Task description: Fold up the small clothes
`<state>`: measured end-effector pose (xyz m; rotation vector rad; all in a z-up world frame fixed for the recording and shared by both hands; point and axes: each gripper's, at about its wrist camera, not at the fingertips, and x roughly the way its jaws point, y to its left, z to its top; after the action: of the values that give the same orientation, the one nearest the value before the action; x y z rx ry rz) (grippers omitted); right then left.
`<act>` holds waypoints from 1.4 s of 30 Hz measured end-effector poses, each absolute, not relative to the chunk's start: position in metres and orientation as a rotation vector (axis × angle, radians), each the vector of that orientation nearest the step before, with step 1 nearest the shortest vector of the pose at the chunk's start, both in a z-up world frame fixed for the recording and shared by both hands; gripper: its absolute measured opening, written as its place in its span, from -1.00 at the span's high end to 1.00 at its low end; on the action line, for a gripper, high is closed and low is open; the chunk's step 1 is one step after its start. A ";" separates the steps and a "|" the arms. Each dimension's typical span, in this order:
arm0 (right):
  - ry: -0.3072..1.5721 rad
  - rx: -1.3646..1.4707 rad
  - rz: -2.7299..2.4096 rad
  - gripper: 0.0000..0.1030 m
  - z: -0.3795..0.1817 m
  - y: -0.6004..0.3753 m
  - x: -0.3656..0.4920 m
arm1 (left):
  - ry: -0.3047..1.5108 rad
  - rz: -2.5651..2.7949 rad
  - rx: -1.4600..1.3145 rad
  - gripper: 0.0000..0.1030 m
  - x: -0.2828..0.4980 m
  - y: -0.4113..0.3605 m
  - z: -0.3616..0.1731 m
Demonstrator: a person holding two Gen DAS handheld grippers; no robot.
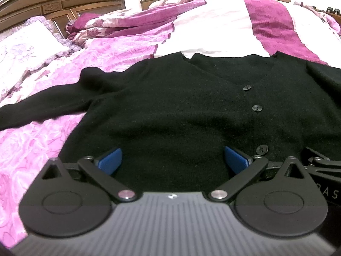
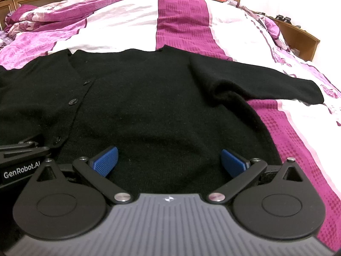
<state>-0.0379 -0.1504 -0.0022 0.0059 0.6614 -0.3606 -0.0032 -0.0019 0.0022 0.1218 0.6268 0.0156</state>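
Note:
A black knit cardigan (image 1: 181, 98) with black buttons lies flat and face up on the bed, both sleeves spread out sideways; it also shows in the right wrist view (image 2: 149, 98). My left gripper (image 1: 172, 160) is open with blue pads, low over the cardigan's bottom hem on its left half. My right gripper (image 2: 169, 160) is open over the hem on the right half. Each gripper's body shows at the edge of the other's view. Neither holds anything.
The bed has a pink, white and magenta bedspread (image 2: 183, 21). A rumpled floral quilt (image 1: 119, 21) and a pillow (image 1: 25, 42) lie at the far left by the wooden headboard (image 1: 53, 2). The wooden bed frame (image 2: 298, 36) runs along the right.

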 end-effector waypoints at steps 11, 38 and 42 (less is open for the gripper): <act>0.559 0.048 -0.297 -1.00 0.046 -0.182 -0.050 | 0.612 -0.057 0.132 -1.00 0.006 -0.024 0.030; 0.172 0.871 -0.528 -0.54 -0.009 -0.532 -0.032 | 0.608 -0.177 -0.031 -1.00 0.093 -0.126 -0.004; 0.146 0.975 -0.615 0.83 -0.015 -0.550 -0.035 | 0.610 -0.179 -0.043 -1.00 0.090 -0.119 -0.006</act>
<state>-0.0350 -0.5501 -0.0146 0.9746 0.1462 -0.6149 0.0900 -0.1190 -0.0055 -0.0425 0.6098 -0.1786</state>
